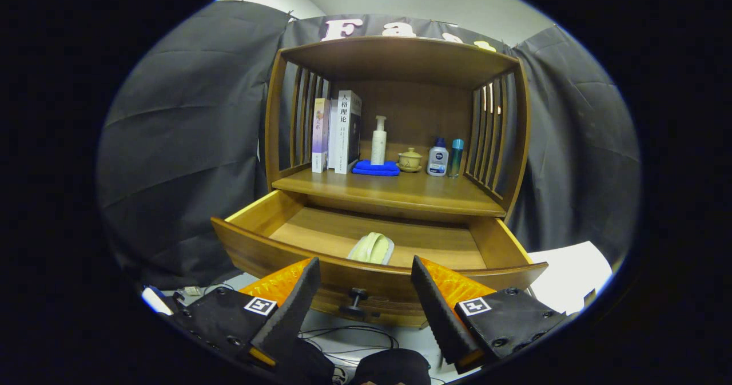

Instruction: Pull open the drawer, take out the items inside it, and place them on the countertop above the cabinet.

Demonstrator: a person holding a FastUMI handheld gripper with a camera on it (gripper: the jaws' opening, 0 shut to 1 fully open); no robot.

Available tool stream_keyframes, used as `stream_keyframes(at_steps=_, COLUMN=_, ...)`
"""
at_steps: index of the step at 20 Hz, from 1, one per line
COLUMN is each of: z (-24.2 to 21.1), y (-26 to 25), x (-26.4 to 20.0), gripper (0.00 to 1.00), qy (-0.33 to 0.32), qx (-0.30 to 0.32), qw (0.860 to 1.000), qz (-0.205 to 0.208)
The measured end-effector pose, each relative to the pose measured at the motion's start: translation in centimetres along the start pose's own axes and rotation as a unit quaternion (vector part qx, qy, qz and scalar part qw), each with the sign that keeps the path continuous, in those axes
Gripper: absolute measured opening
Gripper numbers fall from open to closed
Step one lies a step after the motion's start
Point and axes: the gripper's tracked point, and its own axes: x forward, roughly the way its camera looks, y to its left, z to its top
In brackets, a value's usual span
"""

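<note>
A honey-brown wooden cabinet [394,59] with slatted sides and its open drawer [377,270], which holds a pale yellow-green item [372,249], stands before black cloth, its bench [394,193] bearing white-spined books [337,133], a folded royal-blue cloth [376,169], a white pump bottle [378,142] and a teal bottle [456,157].

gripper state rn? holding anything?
Gripper: open, holding nothing. Fingers spread to either side of the drawer knob, in front of the pulled-out drawer; a pale green item lies inside, beyond them.
</note>
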Motion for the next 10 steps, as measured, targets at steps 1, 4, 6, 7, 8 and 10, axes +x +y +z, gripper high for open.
stream_keyframes(at_steps=1, z=0.7, y=0.1, x=0.4, gripper=1.00, qy=0.000, qx=0.008, qw=1.000, qz=0.003)
stream_keyframes(at_steps=4, z=1.6, y=-0.4, x=2.1, gripper=0.99, qy=0.013, qx=0.019, qw=1.000, qz=0.002)
stream_keyframes(at_steps=6, z=1.9, y=-1.0, x=3.5, gripper=1.00, qy=0.027, qx=0.026, qw=0.999, qz=-0.004)
stream_keyframes(at_steps=7, z=2.0, y=-1.1, x=4.2, gripper=1.00, qy=0.036, qx=0.031, qw=0.999, qz=-0.005)
stream_keyframes(at_steps=8, z=2.0, y=-1.2, x=5.1, gripper=1.00, qy=0.044, qx=0.034, qw=0.998, qz=-0.005)
stream_keyframes(at_steps=10, z=2.0, y=-1.6, x=6.6, gripper=1.00, qy=0.058, qx=0.033, qw=0.998, qz=-0.012)
